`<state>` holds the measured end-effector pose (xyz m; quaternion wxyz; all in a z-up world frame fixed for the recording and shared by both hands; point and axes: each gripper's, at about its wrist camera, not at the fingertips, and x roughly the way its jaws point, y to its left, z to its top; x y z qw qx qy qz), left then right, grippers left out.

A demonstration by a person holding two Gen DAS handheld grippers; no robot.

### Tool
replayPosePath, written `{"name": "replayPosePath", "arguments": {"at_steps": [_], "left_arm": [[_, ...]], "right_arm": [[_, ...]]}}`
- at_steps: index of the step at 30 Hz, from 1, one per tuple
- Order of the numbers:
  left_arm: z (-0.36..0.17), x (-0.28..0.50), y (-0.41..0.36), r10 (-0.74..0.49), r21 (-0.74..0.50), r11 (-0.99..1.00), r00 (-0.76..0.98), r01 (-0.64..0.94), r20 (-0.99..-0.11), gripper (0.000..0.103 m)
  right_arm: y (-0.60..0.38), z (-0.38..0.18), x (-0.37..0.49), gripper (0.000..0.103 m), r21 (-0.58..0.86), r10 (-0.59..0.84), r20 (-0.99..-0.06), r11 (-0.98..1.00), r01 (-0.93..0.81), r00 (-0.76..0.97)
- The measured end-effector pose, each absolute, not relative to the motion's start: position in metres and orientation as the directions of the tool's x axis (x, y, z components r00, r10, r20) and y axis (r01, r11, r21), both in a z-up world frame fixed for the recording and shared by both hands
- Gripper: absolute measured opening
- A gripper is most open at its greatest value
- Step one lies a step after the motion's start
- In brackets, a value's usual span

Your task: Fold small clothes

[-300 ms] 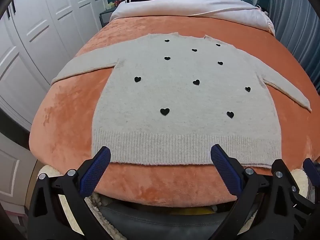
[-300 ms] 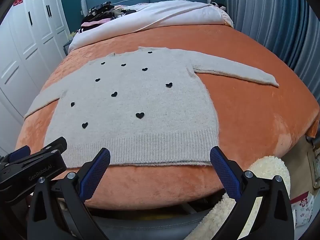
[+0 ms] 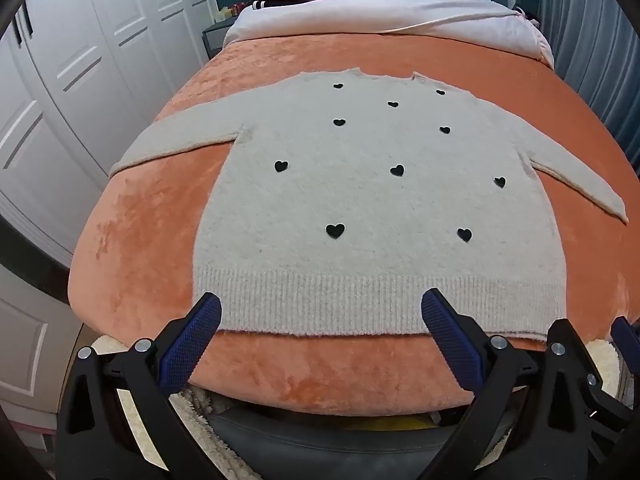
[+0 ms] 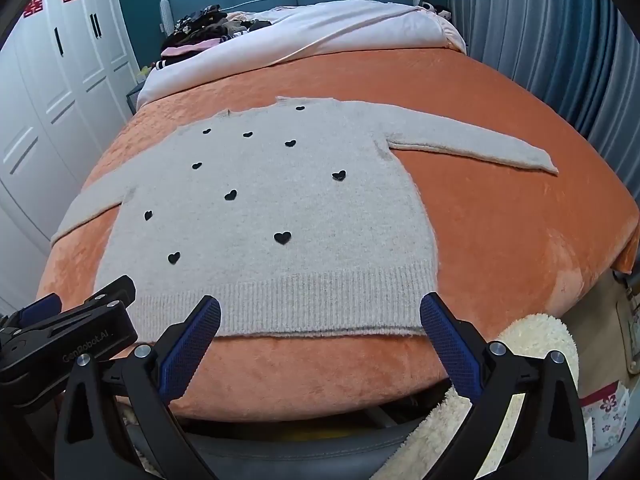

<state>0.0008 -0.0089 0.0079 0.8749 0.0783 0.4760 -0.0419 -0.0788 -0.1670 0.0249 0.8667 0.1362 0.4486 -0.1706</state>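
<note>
A small beige knit sweater (image 3: 372, 200) with black hearts lies flat, face up, on an orange blanket (image 3: 140, 240), both sleeves spread out to the sides. It also shows in the right wrist view (image 4: 272, 208). My left gripper (image 3: 320, 312) is open and empty, hovering just above the ribbed hem near its left part. My right gripper (image 4: 320, 312) is open and empty over the hem's right part. The left gripper's body (image 4: 68, 336) shows at the lower left of the right wrist view.
The blanket covers a bed whose near edge (image 4: 320, 376) drops off below the grippers. A white duvet (image 4: 320, 36) and a pile of dark clothes (image 4: 208, 28) lie at the headboard end. White wardrobes (image 3: 60, 80) stand left, blue curtains (image 4: 560, 40) right.
Both grippers have moved slightly forward toward the sweater's hem. The sweater has not moved.
</note>
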Motion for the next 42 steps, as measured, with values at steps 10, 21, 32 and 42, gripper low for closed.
{"name": "replayPosePath", "arguments": {"at_steps": [10,21,32,42], "left_arm": [[0.014,0.006,-0.002,0.008,0.098,0.985,0.535,0.141,-0.845,0.098],[0.016,0.004,0.0,0.014,0.106,0.984,0.538,0.141,-0.843,0.098],[0.013,0.005,0.0,0.02,0.108,0.985,0.525,0.137,-0.851,0.098],[0.004,0.009,0.001,0.024,0.107,0.985,0.501,0.138,-0.865,0.098]], "right_arm": [[-0.164,0.028,-0.08,0.098,0.077,-0.178,-0.823,0.906,0.417,0.54],[-0.162,0.029,-0.082,0.098,0.076,-0.181,-0.82,0.905,0.418,0.543],[-0.163,0.029,-0.081,0.098,0.073,-0.181,-0.826,0.905,0.42,0.534],[-0.163,0.024,-0.076,0.098,0.065,-0.181,-0.838,0.904,0.423,0.515]]}}
